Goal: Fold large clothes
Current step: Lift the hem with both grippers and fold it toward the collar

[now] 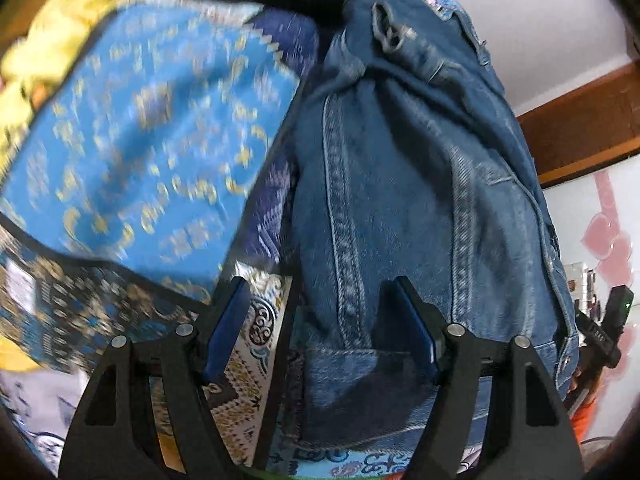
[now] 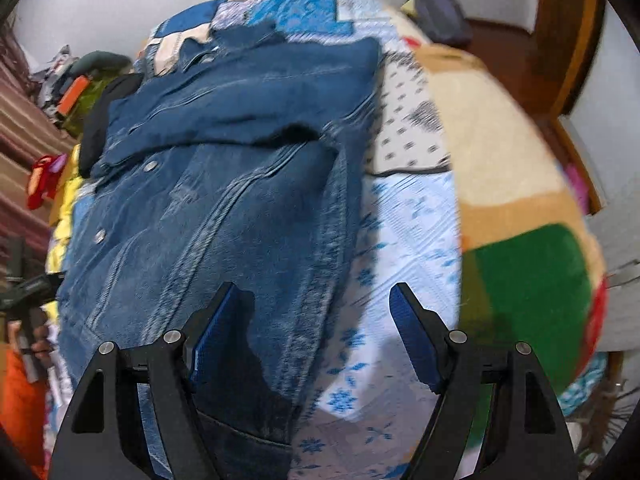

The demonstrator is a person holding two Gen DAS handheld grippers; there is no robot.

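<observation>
A blue denim jacket (image 2: 224, 184) lies spread on a patterned bedspread (image 2: 412, 240), with one sleeve folded across its upper body. It also shows in the left wrist view (image 1: 420, 200), lying lengthwise ahead. My left gripper (image 1: 320, 312) is open and empty, just above the jacket's left edge near its hem. My right gripper (image 2: 316, 320) is open and empty, over the jacket's right edge near the hem. The other gripper shows at the far right of the left wrist view (image 1: 608, 324).
A blue and gold patterned cloth (image 1: 140, 140) lies left of the jacket, with yellow fabric (image 1: 72, 12) beyond. A tan and green blanket (image 2: 520, 200) lies at the right. Mixed clothes (image 2: 80, 92) are piled at the bed's far left. A wooden bed frame (image 2: 560, 40) stands behind.
</observation>
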